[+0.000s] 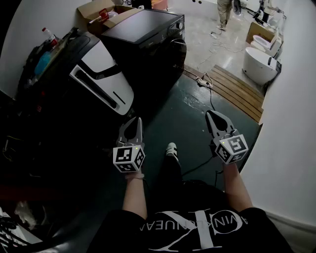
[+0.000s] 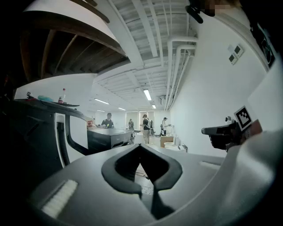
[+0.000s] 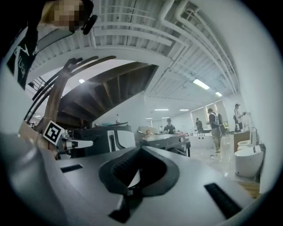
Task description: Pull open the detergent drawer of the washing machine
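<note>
Two washing machines stand at the left of the head view: a near one with a white slanted front panel (image 1: 101, 79) and a black one (image 1: 148, 34) behind it. I cannot make out a detergent drawer on either. My left gripper (image 1: 134, 121) is held level over the dark floor, short of the near machine, its jaws shut on nothing. My right gripper (image 1: 213, 115) hovers level to the right, apart from both machines, also shut and empty. In the left gripper view the shut tips (image 2: 139, 145) point past the near machine (image 2: 66, 132). The right gripper view shows shut tips (image 3: 141, 149).
White toilets (image 1: 261, 64) stand at the back right beside wooden slats (image 1: 237, 89). A cable (image 1: 210, 99) runs across the floor. A cardboard box (image 1: 98, 12) sits behind the machines. A white wall (image 1: 291, 148) closes the right side. People stand far off.
</note>
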Available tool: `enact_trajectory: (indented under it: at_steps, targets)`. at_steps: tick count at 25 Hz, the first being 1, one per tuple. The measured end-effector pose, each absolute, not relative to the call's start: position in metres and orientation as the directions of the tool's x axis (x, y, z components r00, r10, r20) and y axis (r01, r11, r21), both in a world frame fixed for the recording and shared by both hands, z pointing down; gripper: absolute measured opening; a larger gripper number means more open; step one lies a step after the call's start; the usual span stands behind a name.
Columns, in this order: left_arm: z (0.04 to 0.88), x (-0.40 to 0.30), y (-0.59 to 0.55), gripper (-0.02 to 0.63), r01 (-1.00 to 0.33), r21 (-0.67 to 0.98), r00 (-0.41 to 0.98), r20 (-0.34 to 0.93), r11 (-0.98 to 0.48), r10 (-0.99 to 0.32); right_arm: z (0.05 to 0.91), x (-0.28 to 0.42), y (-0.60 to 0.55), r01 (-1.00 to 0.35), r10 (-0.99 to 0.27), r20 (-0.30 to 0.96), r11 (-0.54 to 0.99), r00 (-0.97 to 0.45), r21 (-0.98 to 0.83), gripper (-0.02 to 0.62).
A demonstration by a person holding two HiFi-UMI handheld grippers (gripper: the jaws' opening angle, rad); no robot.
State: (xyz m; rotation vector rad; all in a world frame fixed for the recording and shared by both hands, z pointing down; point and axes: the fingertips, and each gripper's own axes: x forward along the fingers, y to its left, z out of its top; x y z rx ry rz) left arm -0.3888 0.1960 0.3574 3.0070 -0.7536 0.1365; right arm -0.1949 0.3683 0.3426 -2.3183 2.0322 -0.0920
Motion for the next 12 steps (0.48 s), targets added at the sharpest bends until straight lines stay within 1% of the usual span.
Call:
enact_trajectory:
  at_steps: [12]
  targets:
    - [0.3598,-0.3832,0.1960,0.009,-0.475,0.023,0.877,0.095,-0.880,-0.471,0.3490,-0.1956,0.3691,-0.991,-0.993,0.023,-0.115,0.114,-0.071,0.012]
